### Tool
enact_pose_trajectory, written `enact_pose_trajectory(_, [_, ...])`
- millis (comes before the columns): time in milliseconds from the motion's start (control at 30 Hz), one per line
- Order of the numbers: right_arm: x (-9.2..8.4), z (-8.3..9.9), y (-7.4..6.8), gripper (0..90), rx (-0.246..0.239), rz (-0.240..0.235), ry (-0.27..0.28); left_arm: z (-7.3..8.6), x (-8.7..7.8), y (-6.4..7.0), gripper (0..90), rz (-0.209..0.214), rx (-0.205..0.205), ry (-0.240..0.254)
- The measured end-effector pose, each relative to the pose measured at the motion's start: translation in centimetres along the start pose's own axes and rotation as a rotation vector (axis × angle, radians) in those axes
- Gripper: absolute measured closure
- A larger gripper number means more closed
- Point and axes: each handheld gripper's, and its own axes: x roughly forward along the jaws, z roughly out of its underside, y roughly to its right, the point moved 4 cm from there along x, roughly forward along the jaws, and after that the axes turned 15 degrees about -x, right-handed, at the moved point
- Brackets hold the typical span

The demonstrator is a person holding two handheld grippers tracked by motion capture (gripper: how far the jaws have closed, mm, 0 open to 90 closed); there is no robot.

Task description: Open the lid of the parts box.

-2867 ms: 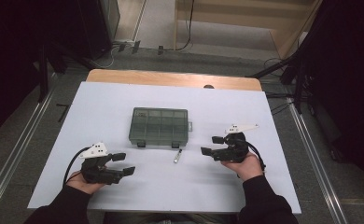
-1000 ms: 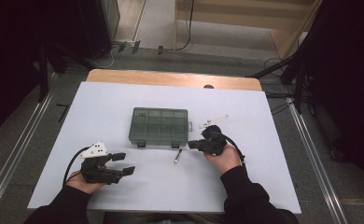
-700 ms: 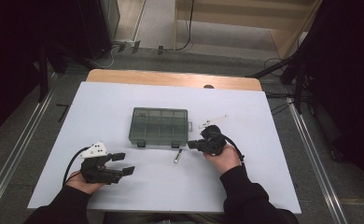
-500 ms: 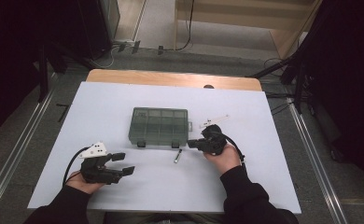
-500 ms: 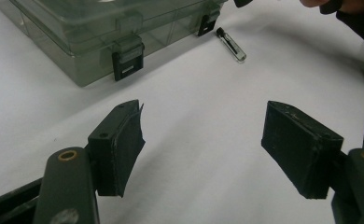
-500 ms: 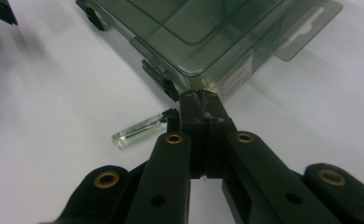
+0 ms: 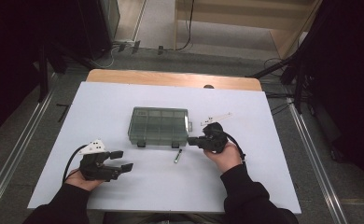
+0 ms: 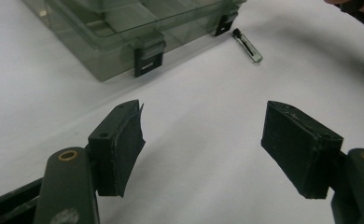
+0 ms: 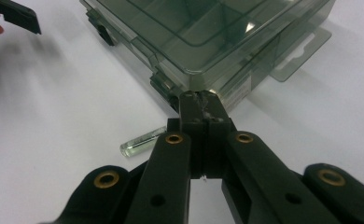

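Note:
A clear smoky-green compartment box (image 7: pixel 159 125) lies shut on the white table (image 7: pixel 101 105), with two dark latches on its front edge. My right gripper (image 7: pixel 192 140) is shut with nothing between its jaws. Its tips (image 9: pixel 199 100) rest at the box's (image 9: pixel 208 32) front right corner, beside a latch (image 9: pixel 164 85). A small clear vial (image 7: pixel 177 156) lies on the table just in front of the box, left of the right gripper. My left gripper (image 7: pixel 122 161) stands open near the front left, apart from the box; its pads (image 8: pixel 119 144) have only bare table between them.
The box's other latch (image 8: pixel 148 58) and the vial (image 8: pixel 248 45) lie ahead of the left gripper. A wooden strip (image 7: pixel 171 78) runs along the table's far edge. Metal rails (image 7: pixel 12 154) flank the table, and cables lie on the floor beyond.
My right gripper has moved left to the box's front right corner and its jaws have closed; over the last second it has held still. The left gripper has not moved.

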Motion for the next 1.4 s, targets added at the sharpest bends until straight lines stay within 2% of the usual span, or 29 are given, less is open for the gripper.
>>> enact_pose_trajectory(167, [-0.2, -0.3, 0.1, 90.0, 0.006, -0.012, 0.006, -0.1, 0.1, -0.4, 28.5, -0.02, -0.009, -0.002])
enact_pose_trajectory(267, [-0.3, -0.5, 0.2, 90.0, 0.007, -0.016, 0.013, -0.1, 0.1, -0.3, 28.4, -0.03, 0.017, -0.001])
enact_pose_trajectory(333, [-0.4, -0.6, 0.2, 90.0, 0.006, -0.014, 0.017, 0.0, 0.1, -0.2, 28.4, -0.017, 0.013, 0.0])
enact_pose_trajectory(467, [-0.5, -1.0, 0.1, 90.0, 0.0, -0.017, 0.025, -0.2, 0.1, 0.0, 28.3, -0.029, 0.019, 0.025])
enact_pose_trajectory(567, [-0.3, -1.2, 0.2, 90.0, -0.004, -0.02, 0.022, -0.5, 0.1, 0.0, 28.3, -0.007, -0.004, 0.044])
enact_pose_trajectory(633, [-0.2, -1.2, 0.1, 90.0, -0.005, -0.021, 0.02, -0.6, 0.2, -0.1, 28.3, -0.005, -0.016, 0.036])
enact_pose_trajectory(967, [0.0, -2.0, 0.1, 90.0, -0.001, -0.035, 0.031, -1.0, 0.5, -0.8, 28.4, -0.028, -0.051, 0.016])
enact_pose_trajectory(1167, [0.2, -2.5, 0.0, 90.0, -0.011, -0.039, 0.035, -1.4, 0.4, -1.3, 28.6, -0.048, -0.082, 0.036])
enact_pose_trajectory(1400, [-0.1, -2.9, 0.2, 90.0, -0.01, -0.042, 0.055, -1.8, 0.4, -1.9, 28.6, -0.06, -0.094, 0.046])
